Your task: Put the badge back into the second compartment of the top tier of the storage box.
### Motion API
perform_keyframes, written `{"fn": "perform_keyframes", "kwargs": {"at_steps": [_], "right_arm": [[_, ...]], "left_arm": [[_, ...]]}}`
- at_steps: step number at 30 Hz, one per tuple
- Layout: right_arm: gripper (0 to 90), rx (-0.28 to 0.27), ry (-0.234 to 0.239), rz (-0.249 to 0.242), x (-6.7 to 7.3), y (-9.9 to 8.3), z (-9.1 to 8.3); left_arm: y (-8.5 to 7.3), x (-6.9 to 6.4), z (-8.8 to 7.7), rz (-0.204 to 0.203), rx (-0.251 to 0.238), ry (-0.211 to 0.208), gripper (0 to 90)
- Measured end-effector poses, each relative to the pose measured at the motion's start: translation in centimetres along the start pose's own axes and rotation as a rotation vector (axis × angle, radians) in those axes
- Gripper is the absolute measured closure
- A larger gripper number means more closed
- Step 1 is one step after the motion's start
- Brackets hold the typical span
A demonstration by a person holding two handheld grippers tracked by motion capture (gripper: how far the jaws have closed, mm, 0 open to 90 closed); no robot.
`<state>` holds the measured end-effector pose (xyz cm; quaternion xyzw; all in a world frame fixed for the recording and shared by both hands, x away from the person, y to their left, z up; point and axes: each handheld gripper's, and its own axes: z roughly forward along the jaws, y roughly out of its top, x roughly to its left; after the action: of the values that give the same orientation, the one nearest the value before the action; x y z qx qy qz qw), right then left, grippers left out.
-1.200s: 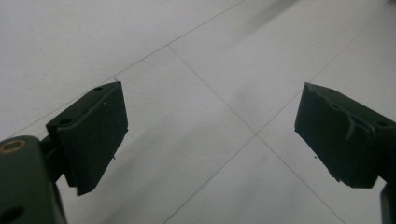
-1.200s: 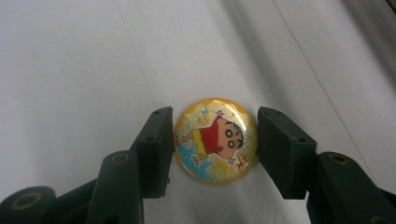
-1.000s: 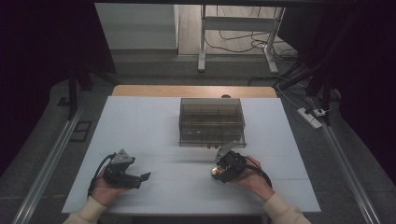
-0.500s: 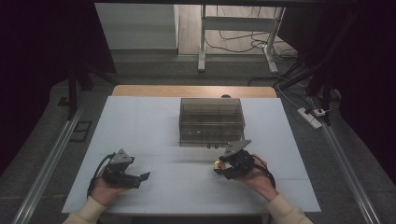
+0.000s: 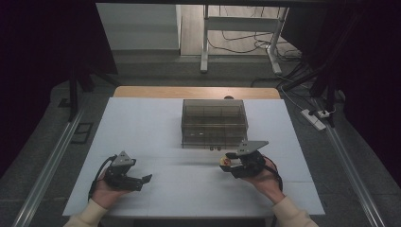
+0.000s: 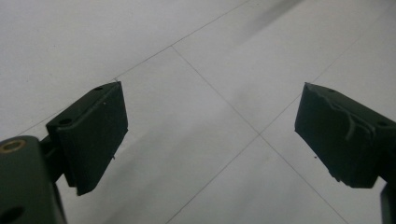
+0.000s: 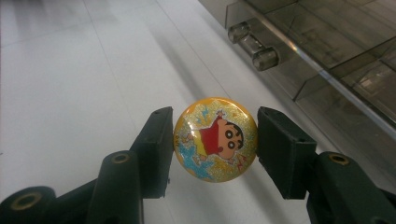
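High view: I've got the right gripper (image 5: pixel 226 160) near the front of the white tabletop (image 5: pixel 156 123), just ahead of the smoky transparent plastic drawer box (image 5: pixel 214 123) that sits mid-table. A small round yellow badge (image 5: pixel 224 161) sits at its tips; the grey three-cornered plate on top is tilted up. My right hand (image 5: pixel 265 177) is under it, cream sleeve coming in from the bottom edge. The left gripper (image 5: pixel 145 178) rests at the front left of the table, well apart from the box and from the right gripper, tips pointing to the right along the table.

Left gripper view: the two black jaws stand wide apart with nothing between them. Bare white tabletop (image 6: pixel 205 56) below, thin seam lines crossing it.

Right gripper view: jaws closed on the round yellow glitter badge with a cartoon boy in a red shirt (image 7: pixel 215 139), one pad on each side of its edge, printed face towards the camera. Badge is held clear above the table. The drawer box (image 7: pixel 327 46) is at upper right, close by, with two clear cylindrical drawer knobs (image 7: pixel 254 44) sticking out of its front. Badge is near the box but not touching it.
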<state>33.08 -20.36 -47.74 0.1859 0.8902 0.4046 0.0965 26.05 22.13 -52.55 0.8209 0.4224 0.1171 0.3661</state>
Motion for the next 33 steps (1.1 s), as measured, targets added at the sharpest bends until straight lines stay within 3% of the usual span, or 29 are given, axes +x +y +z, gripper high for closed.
{"fn": "perform_keyframes", "kwargs": {"at_steps": [33], "right_arm": [[46.2, -0.137, -0.047, 0.011, -0.4, 0.7, -1.8]], "left_arm": [[0.0, 0.0, 0.0, -0.003, -0.001, 0.001, 9.7]]}}
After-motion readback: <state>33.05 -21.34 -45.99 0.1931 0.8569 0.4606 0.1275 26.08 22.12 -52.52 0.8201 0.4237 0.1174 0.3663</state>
